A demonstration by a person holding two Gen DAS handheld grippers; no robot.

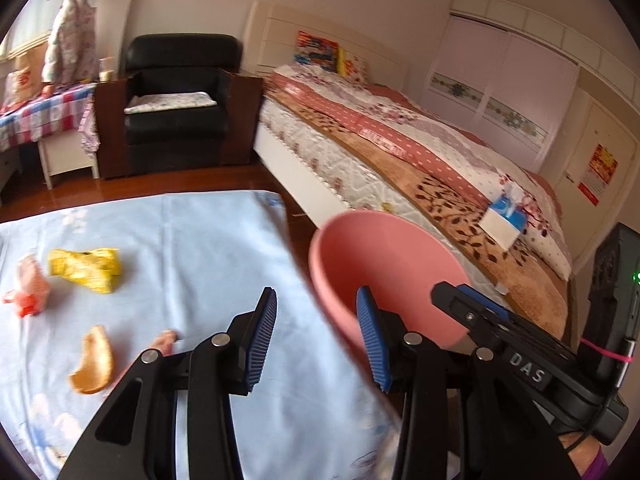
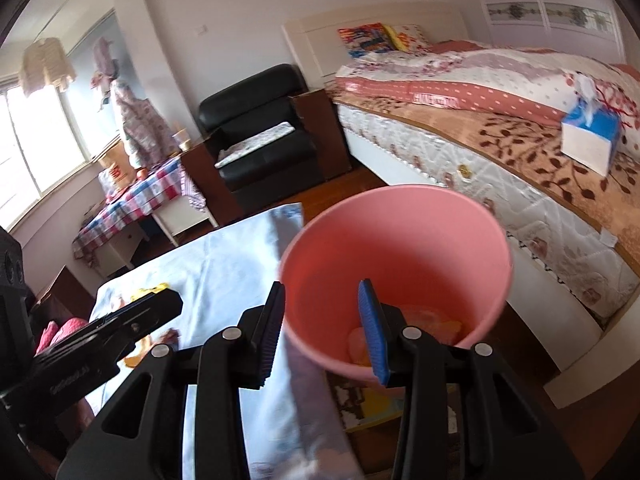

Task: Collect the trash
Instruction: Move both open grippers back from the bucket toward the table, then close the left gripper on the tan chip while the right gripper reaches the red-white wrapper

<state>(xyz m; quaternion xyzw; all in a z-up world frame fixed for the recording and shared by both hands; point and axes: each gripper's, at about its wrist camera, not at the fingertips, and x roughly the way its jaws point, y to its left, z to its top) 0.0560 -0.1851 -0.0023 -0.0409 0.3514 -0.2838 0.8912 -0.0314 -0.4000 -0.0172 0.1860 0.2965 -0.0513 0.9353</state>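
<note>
A pink bucket (image 2: 400, 248) hangs beside the table's right edge, with its rim between the fingers of my right gripper (image 2: 322, 328), one inside and one outside. Orange and yellow scraps (image 2: 424, 320) lie in its bottom. The bucket also shows in the left wrist view (image 1: 384, 264). My left gripper (image 1: 320, 340) is open and empty over the light blue tablecloth (image 1: 200, 248). On the cloth lie a yellow crumpled wrapper (image 1: 86, 268), a pink and red wrapper (image 1: 30, 290), an orange peel (image 1: 93, 362) and a small pink scrap (image 1: 164, 340).
A bed (image 1: 400, 152) with a tissue box (image 1: 504, 216) stands right of the table. A black armchair (image 1: 176, 104) and a side table with a checked cloth (image 1: 44, 108) stand behind. Wooden floor lies between them.
</note>
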